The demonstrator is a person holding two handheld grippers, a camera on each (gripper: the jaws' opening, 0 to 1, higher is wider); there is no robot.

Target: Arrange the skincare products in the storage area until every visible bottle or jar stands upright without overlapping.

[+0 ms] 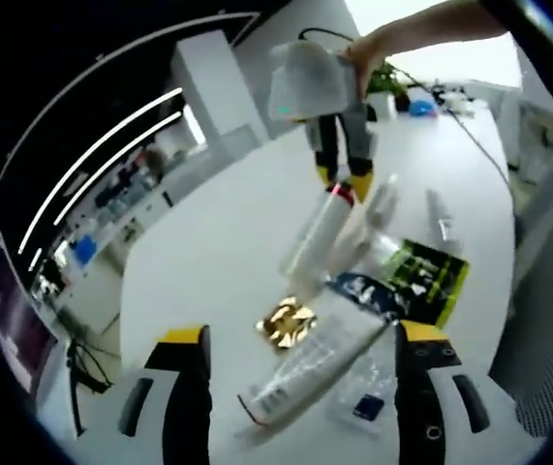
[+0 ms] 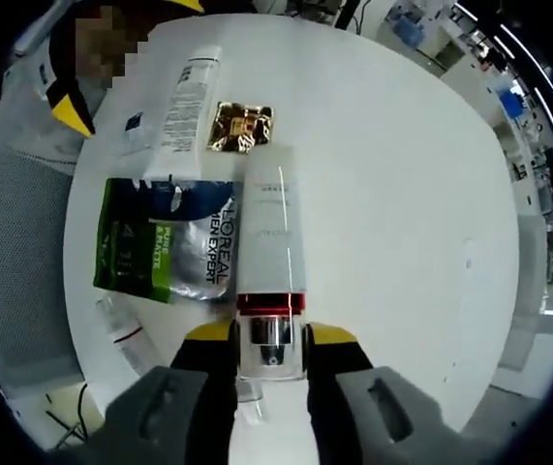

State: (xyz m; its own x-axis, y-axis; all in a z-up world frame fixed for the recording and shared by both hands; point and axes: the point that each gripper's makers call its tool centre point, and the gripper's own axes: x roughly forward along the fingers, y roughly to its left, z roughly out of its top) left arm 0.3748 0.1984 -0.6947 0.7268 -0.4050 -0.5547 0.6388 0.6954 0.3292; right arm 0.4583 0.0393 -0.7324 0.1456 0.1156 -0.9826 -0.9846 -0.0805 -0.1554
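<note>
Right gripper (image 2: 272, 351) fingers clamp red-banded bottle (image 2: 272, 232); sachet (image 2: 174, 242) reads "L'OREAL MEN EXPERT"; left gripper (image 1: 300, 373) fingers spread.

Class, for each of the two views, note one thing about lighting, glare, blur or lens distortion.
Left gripper view: fisheye bends the ceiling light strips into arcs; the far window area is blown out; the white tube looks soft. Right gripper view: the white table is evenly lit and curves at its edges; the gold sachet glints; the right hand-held gripper holds the red-banded bottle.
</note>
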